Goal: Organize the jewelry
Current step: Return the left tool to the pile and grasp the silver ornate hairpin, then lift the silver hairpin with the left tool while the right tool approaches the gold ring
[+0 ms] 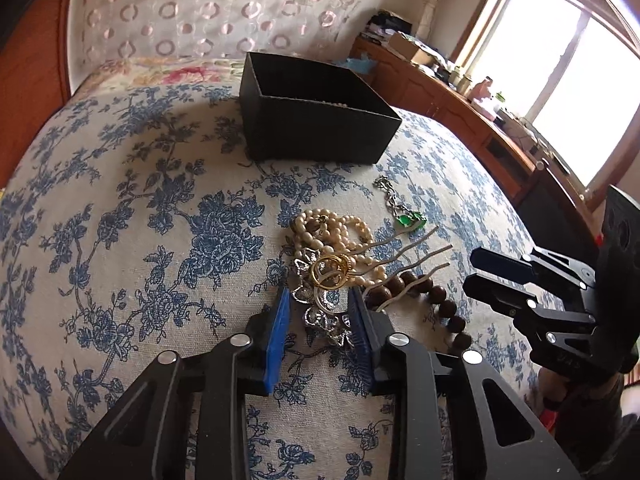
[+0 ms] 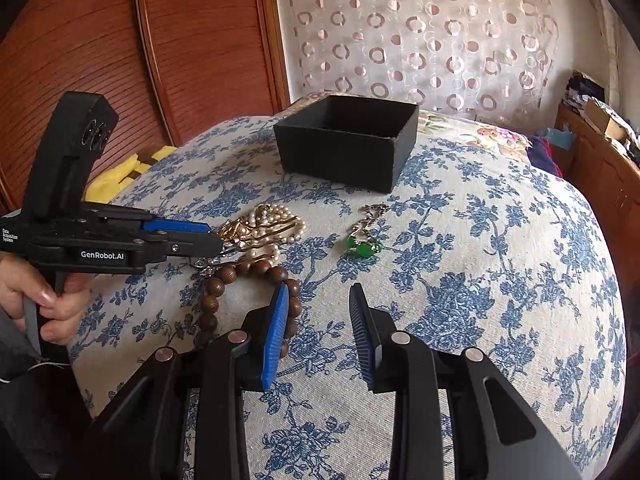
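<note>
A heap of jewelry lies on the blue-flowered cloth: a pearl necklace (image 1: 336,232), gold rings (image 1: 332,270), a silver filigree hair comb (image 1: 320,308), a brown wooden bead bracelet (image 1: 424,292) and a green pendant on a chain (image 1: 408,220). My left gripper (image 1: 320,300) is open, its blue pads on either side of the silver comb. It shows in the right wrist view (image 2: 216,236) at the heap. My right gripper (image 2: 318,296) is open and empty, beside the wooden bracelet (image 2: 248,276). An open black box (image 1: 316,120) stands behind the heap.
The cloth-covered surface (image 1: 140,220) curves away to edges on all sides. A wooden cabinet (image 1: 480,120) with clutter runs along the right under a window. A red wooden door (image 2: 140,60) and a circle-patterned curtain (image 2: 420,32) stand behind.
</note>
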Demonstrator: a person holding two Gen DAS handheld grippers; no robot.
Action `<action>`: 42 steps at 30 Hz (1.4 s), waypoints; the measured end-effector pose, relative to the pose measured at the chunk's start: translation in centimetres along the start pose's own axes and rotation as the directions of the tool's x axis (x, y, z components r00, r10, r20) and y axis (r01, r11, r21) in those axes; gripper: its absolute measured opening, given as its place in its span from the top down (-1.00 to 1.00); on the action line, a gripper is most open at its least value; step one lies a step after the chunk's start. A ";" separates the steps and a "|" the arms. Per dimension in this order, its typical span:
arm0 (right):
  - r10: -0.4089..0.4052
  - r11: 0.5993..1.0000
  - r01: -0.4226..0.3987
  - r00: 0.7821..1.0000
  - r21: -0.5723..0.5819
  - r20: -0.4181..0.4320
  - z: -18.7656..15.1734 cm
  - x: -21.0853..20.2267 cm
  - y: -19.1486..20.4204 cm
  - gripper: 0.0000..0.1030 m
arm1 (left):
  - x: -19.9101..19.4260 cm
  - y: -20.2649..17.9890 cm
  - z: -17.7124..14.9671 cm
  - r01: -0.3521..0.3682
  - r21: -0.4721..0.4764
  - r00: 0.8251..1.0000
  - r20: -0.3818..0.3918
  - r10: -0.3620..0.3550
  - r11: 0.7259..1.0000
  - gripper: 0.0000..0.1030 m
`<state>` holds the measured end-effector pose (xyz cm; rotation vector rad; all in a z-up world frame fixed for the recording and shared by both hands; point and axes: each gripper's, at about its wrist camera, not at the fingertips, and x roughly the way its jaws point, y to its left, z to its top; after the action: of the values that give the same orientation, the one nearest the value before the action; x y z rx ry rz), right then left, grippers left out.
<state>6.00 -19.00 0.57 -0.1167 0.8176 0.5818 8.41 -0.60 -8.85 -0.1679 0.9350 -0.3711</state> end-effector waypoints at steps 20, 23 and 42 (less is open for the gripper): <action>-0.017 1.000 0.017 1.000 0.009 0.007 0.2 -0.3 -0.8 0.34 | -4.4 -4.5 3.6 -0.158 0.183 0.974 0.189 0.123 0.970 0.98; -0.015 1.000 0.015 1.000 0.009 0.003 0.1 -0.2 -0.8 0.34 | -5.5 -4.8 3.8 -0.226 0.202 0.955 0.241 0.175 0.953 0.98; 0.069 0.997 -0.071 0.995 0.026 0.067 2.1 0.0 0.7 0.34 | -6.4 -6.2 4.0 -0.271 0.262 0.941 0.276 0.198 0.926 0.97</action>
<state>7.02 -17.75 2.15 -0.0426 0.7680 0.6370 6.72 -3.95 0.18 0.1723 0.6353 -0.2550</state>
